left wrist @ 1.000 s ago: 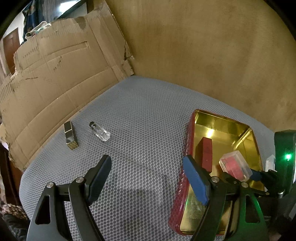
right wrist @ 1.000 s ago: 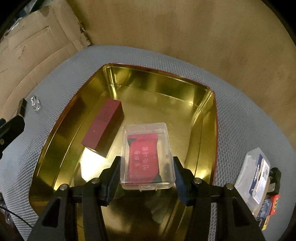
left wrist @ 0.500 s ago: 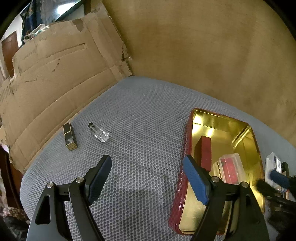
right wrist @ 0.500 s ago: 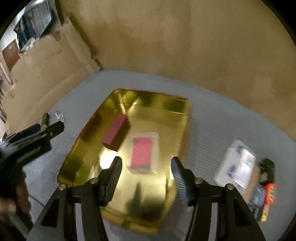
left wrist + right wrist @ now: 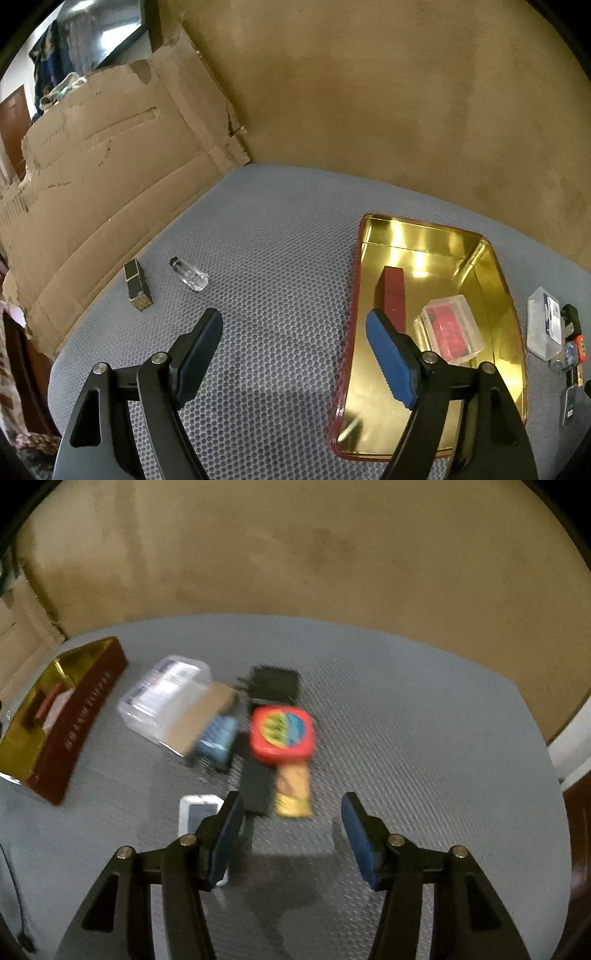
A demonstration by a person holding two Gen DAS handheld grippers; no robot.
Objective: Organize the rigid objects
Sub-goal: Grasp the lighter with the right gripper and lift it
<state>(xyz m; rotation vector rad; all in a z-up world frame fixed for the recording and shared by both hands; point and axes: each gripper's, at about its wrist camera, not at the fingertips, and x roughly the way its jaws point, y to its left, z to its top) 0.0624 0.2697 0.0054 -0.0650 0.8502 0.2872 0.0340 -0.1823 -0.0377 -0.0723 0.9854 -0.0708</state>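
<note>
A: Left wrist view. Report gripper state and contents of the tin.

B: The left gripper stands wide apart, holding nothing, above the grey honeycomb mat. The gold tin, red outside, lies to its right. It holds two items: one dark red box and one clear case with a red insert; the insert's print is too small to read. Left of the gripper, on the mat: one small gold-and-black box and one glass vial, near each other but apart. A torn cardboard sheet leans behind them; a tan wall backs the mat.

A: Right wrist view?

B: Blurred. The right gripper is wide apart and empty. Ahead of it lies a cluster: one clear labelled case, one blue item, one black block, one red square piece with a coloured disc, one yellow-orange pack. One white-framed flat item lies just beside the left finger. The tin sits far left; gold characters on its red side are illegible.
</note>
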